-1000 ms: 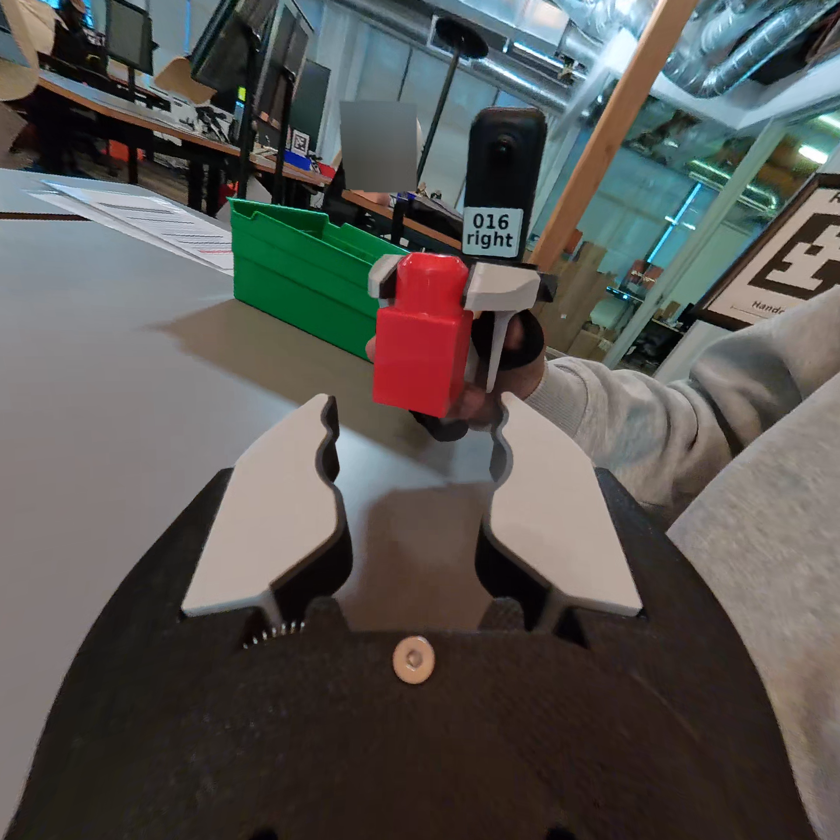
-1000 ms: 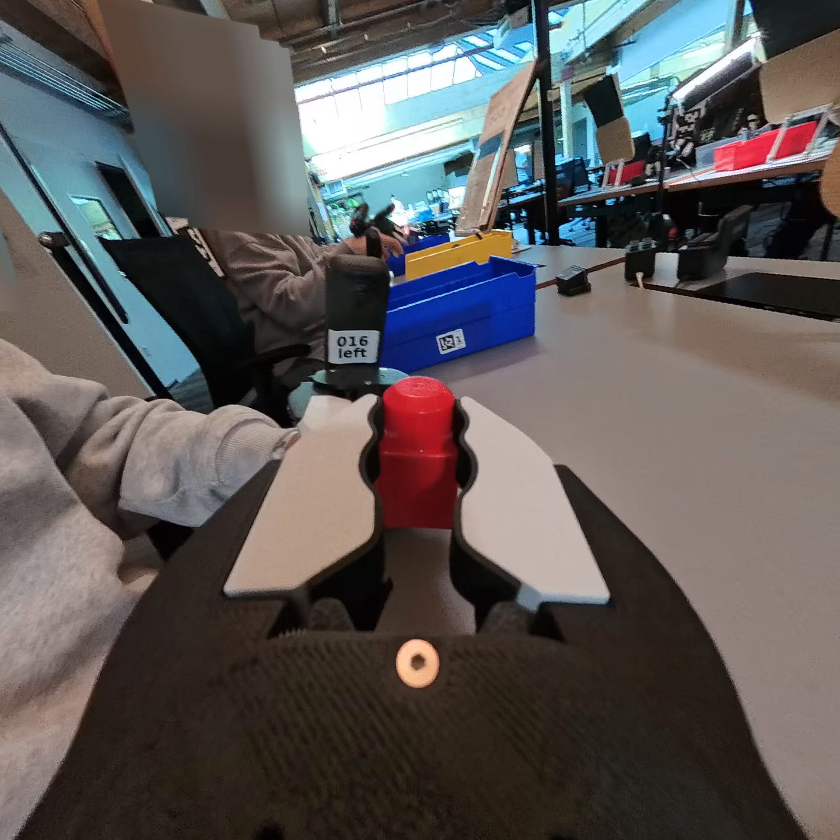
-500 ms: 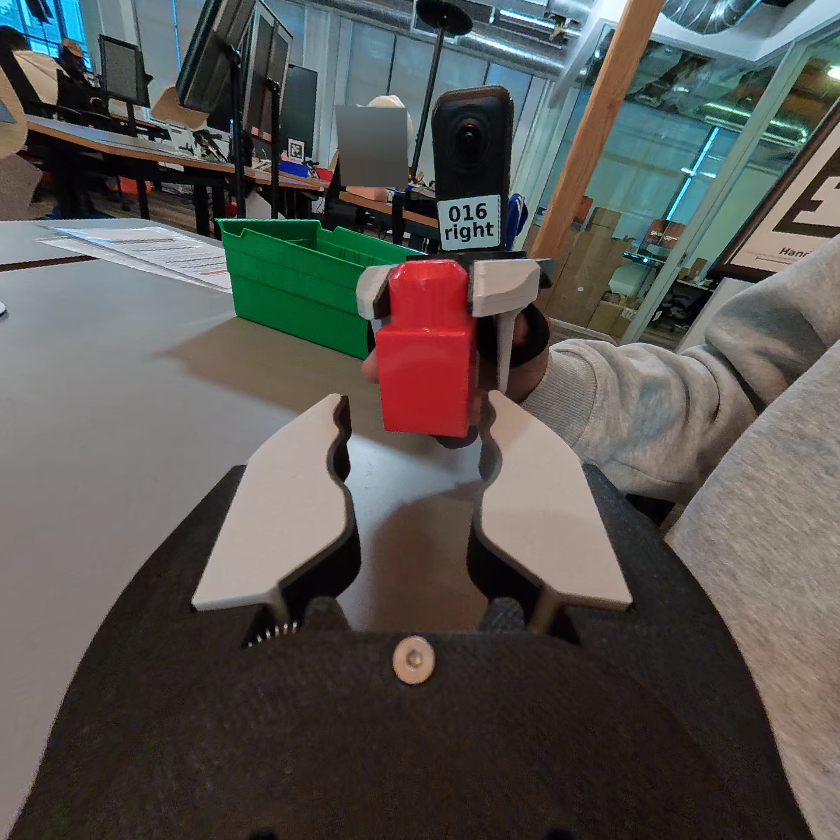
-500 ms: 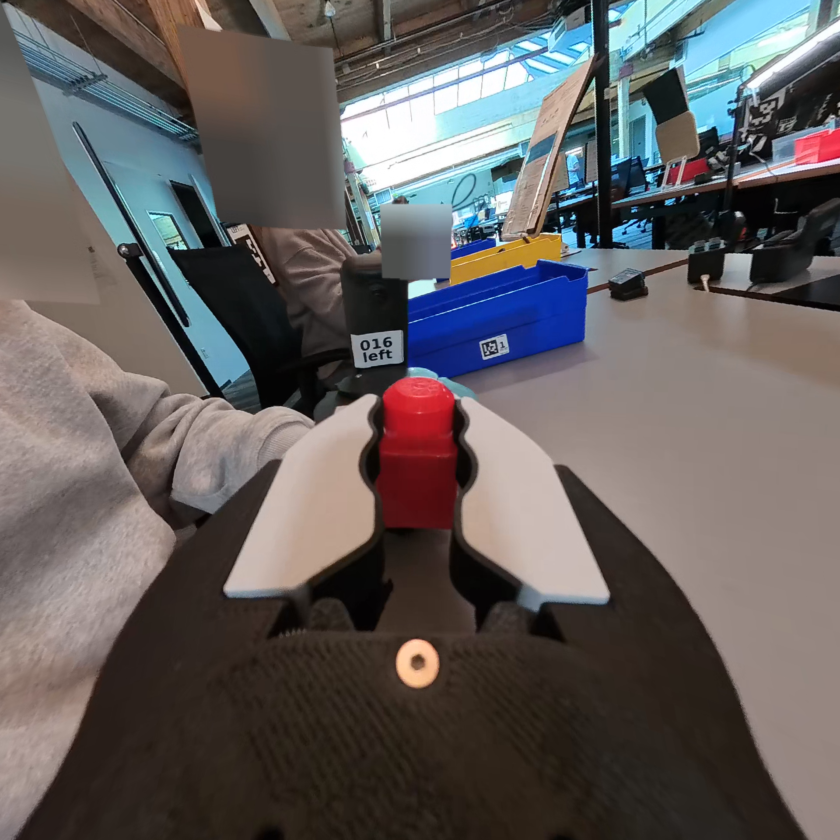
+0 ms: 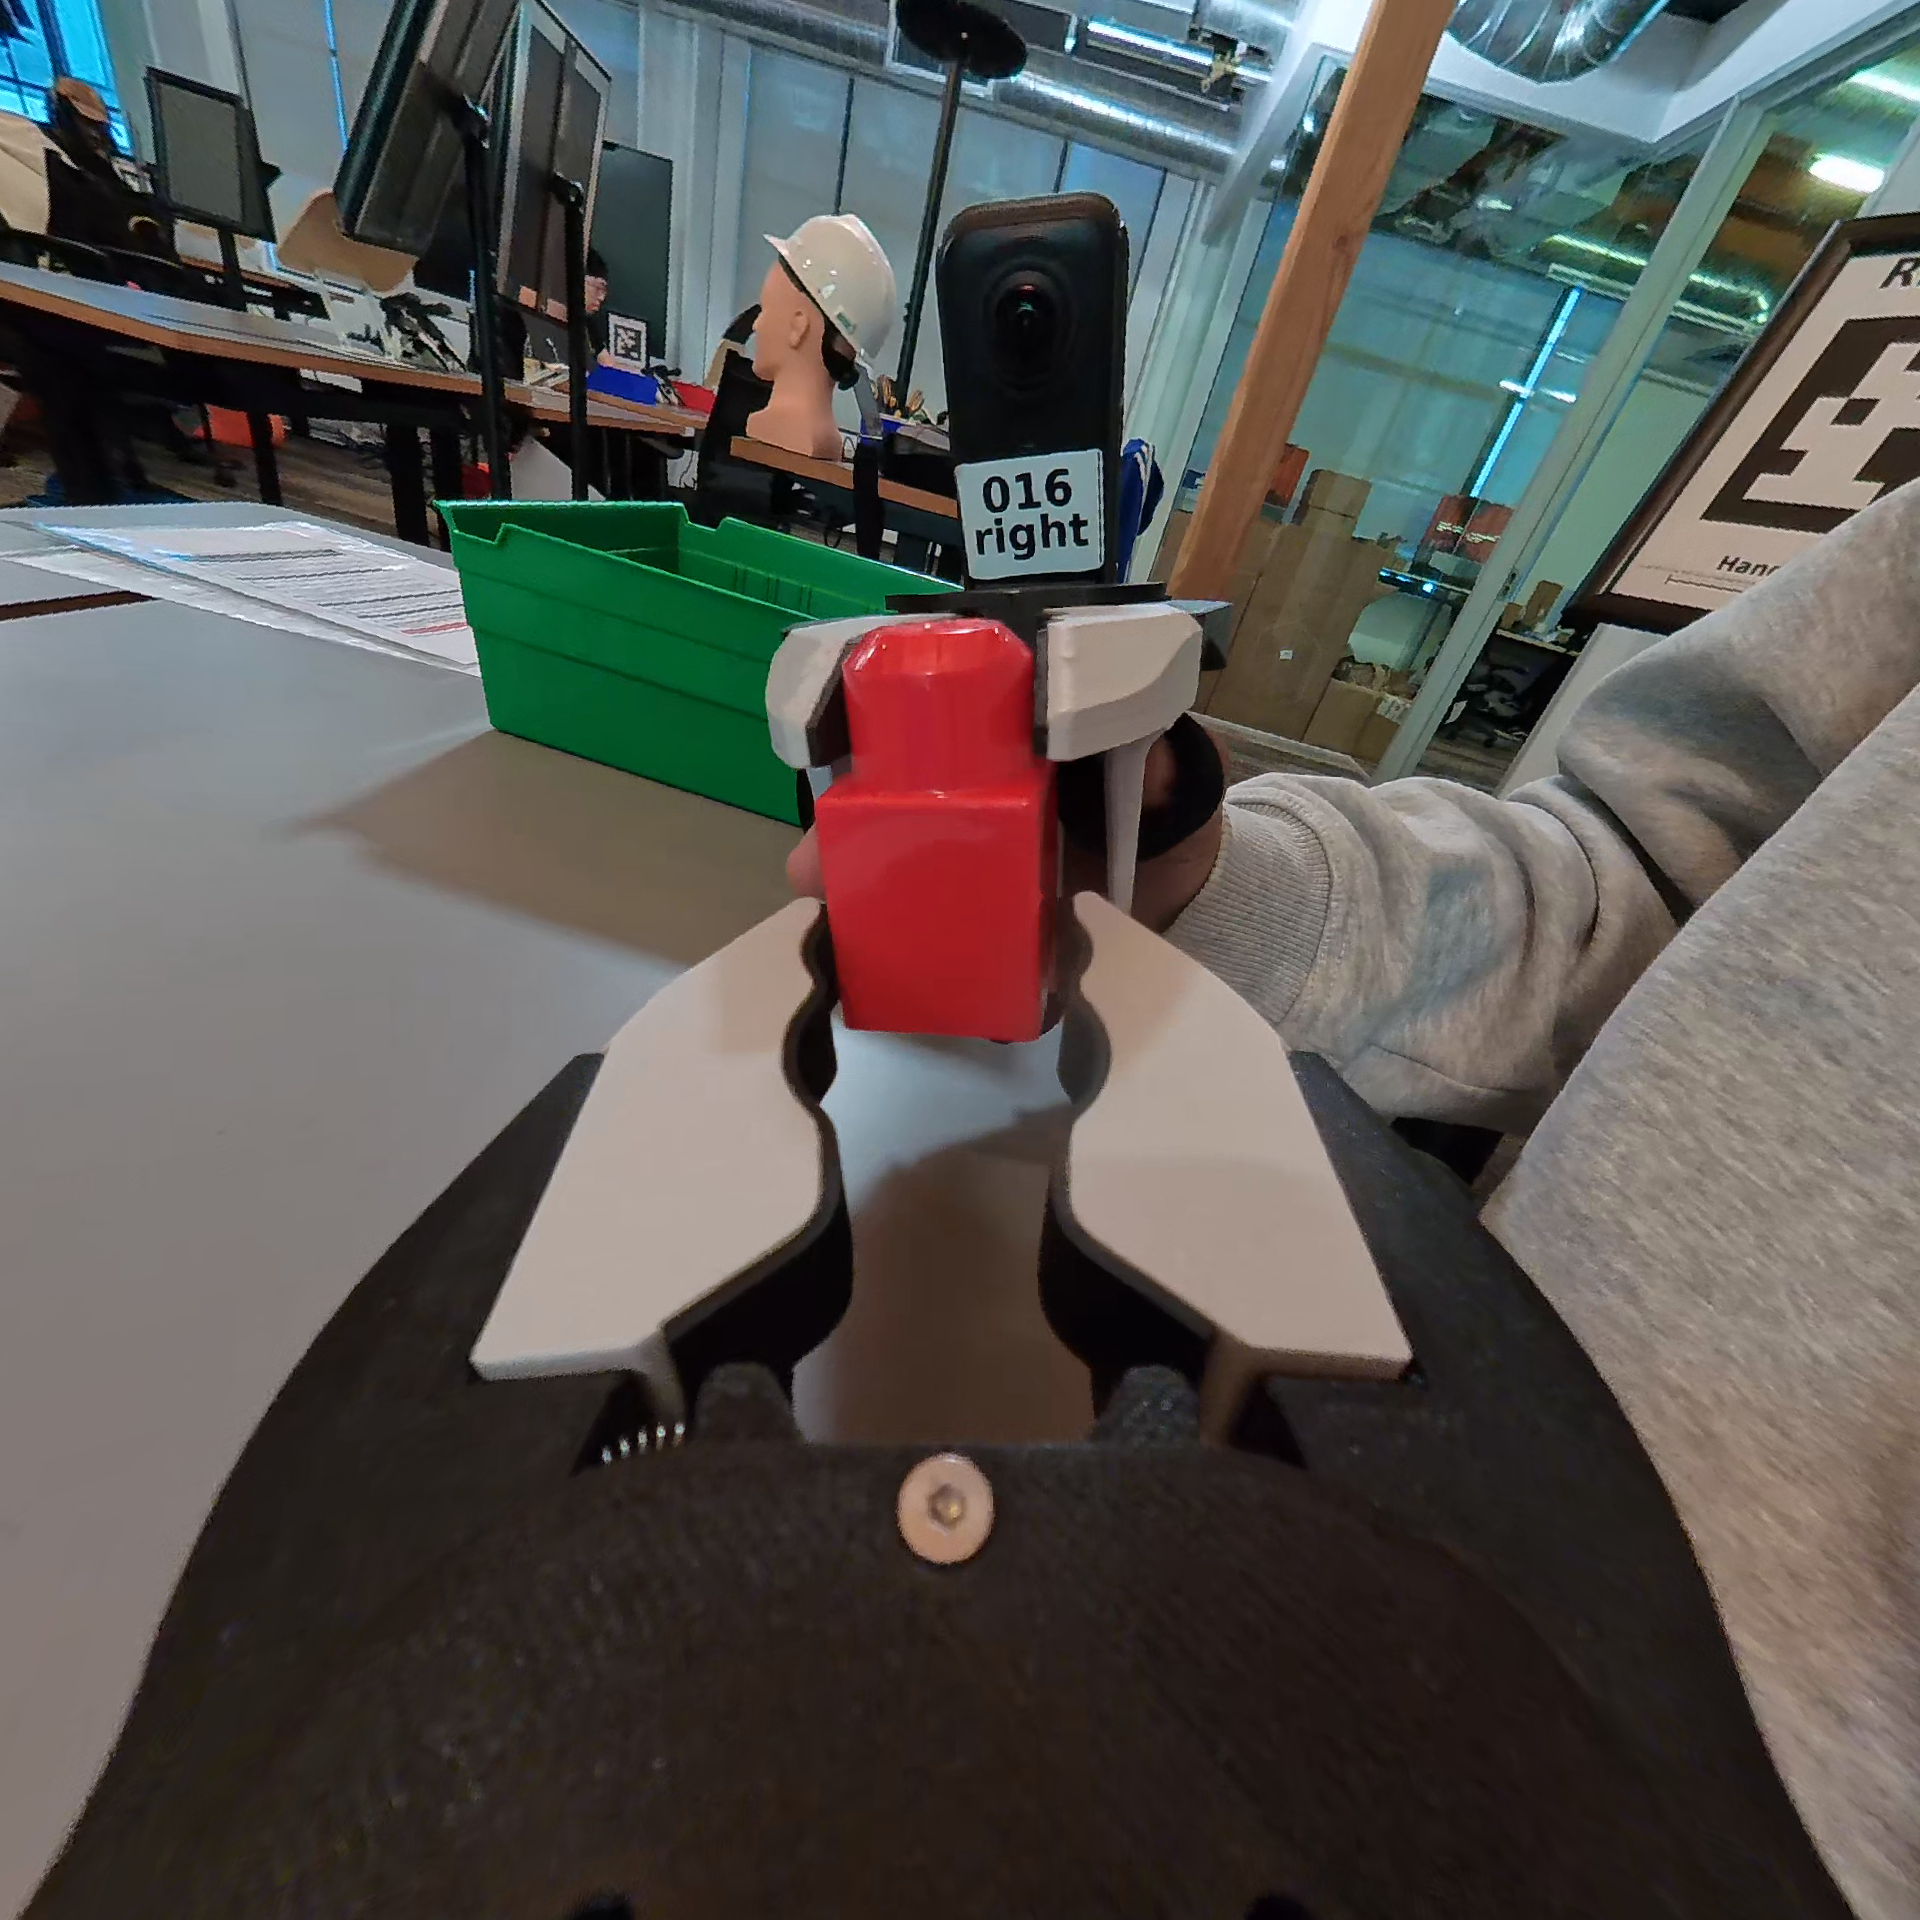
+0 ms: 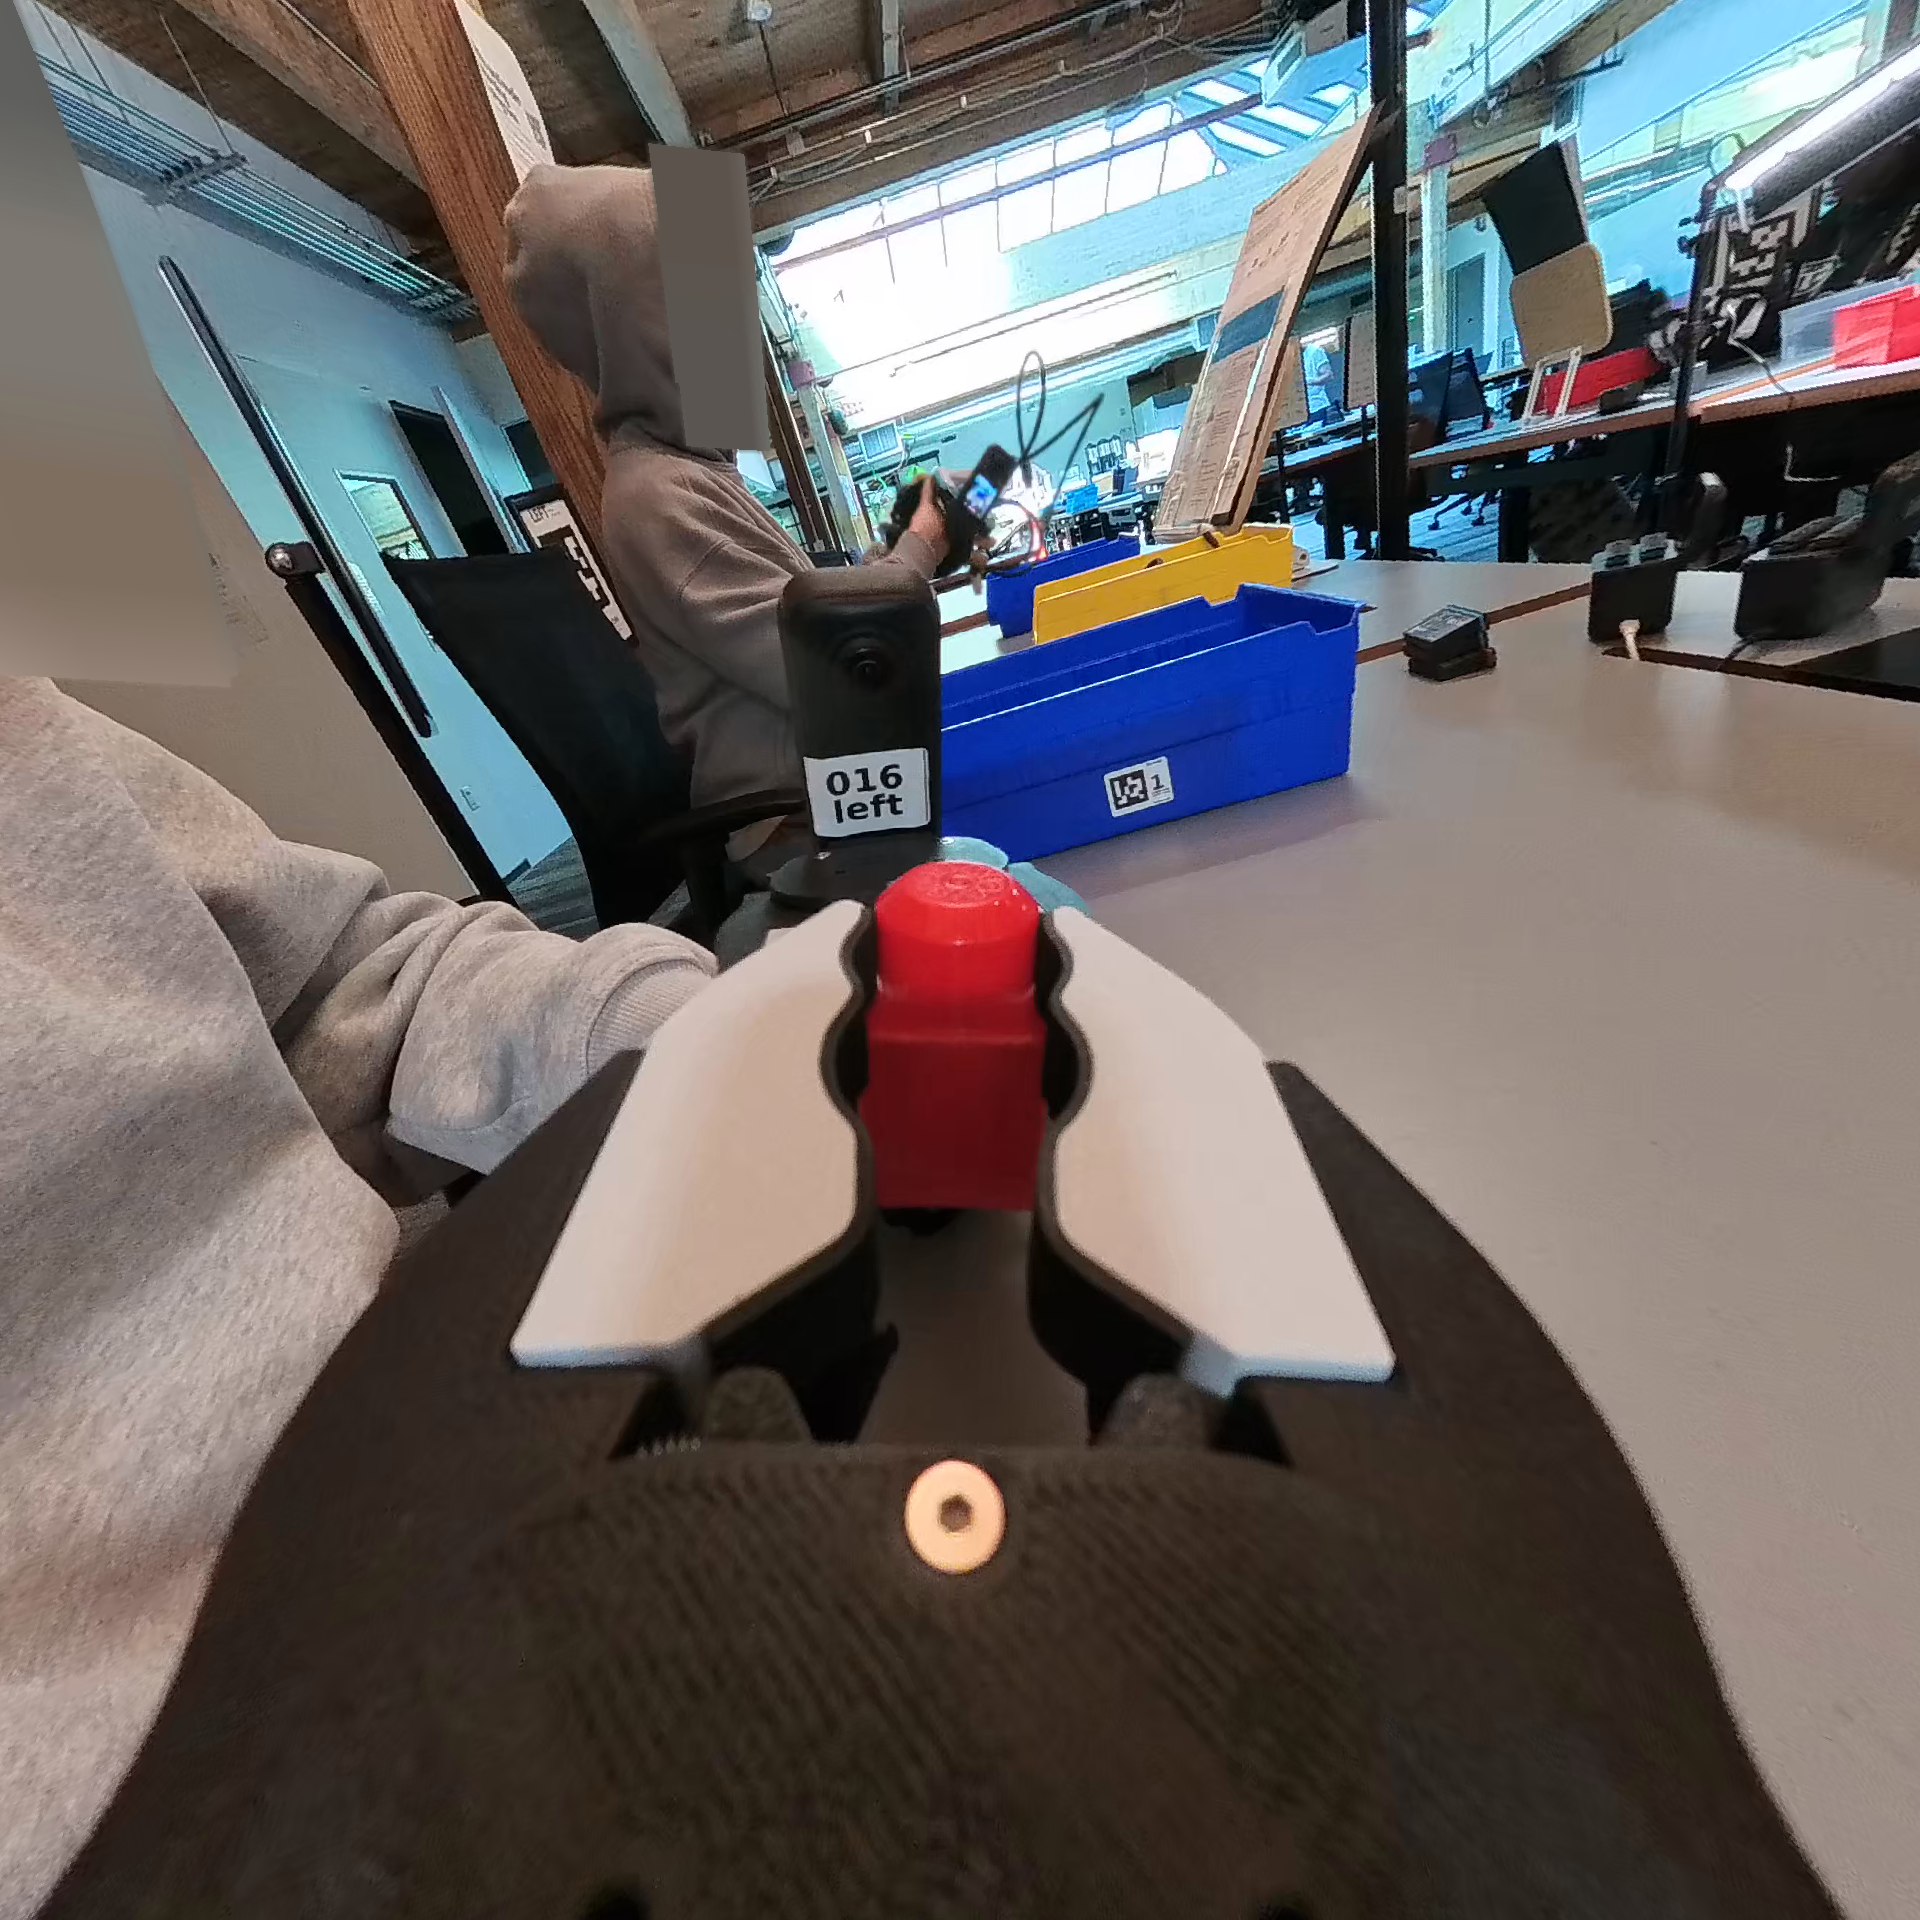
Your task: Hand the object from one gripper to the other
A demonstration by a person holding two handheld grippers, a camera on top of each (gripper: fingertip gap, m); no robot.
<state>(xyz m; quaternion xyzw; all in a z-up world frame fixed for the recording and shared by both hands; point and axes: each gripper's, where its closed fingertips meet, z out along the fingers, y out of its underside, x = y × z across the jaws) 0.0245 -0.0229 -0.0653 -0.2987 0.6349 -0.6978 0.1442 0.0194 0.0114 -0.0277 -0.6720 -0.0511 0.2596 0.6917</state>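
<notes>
A red block [image 5: 935, 831] with a round stud on top hangs upright above the grey table [image 5: 260, 935]. My right gripper [image 5: 966, 686] is shut on its stud from the far side. My left gripper [image 5: 943, 914] has its white fingertips [image 5: 748, 997] against both sides of the block's lower body, so both grippers hold it. In the right wrist view the block [image 6: 951, 1101] sits between my right gripper's [image 6: 956, 925] fingers. The left gripper's fingers are hidden behind the block there. Only its black camera [image 6: 862, 707] shows.
A green bin [image 5: 623, 644] stands on the table behind the block, with paper sheets [image 5: 312, 582] to its left. A blue bin [image 6: 1143, 717] and a yellow bin [image 6: 1164, 582] stand farther off. A person in a grey hoodie [image 6: 707, 582] sits beyond. Grey sleeves [image 5: 1455, 914] flank both grippers. The tips of one gripper are about 4 cm away from the tips of the other.
The left gripper has moved up to the block and its jaws have narrowed onto the block's lower body. The right gripper keeps its hold on the stud.
</notes>
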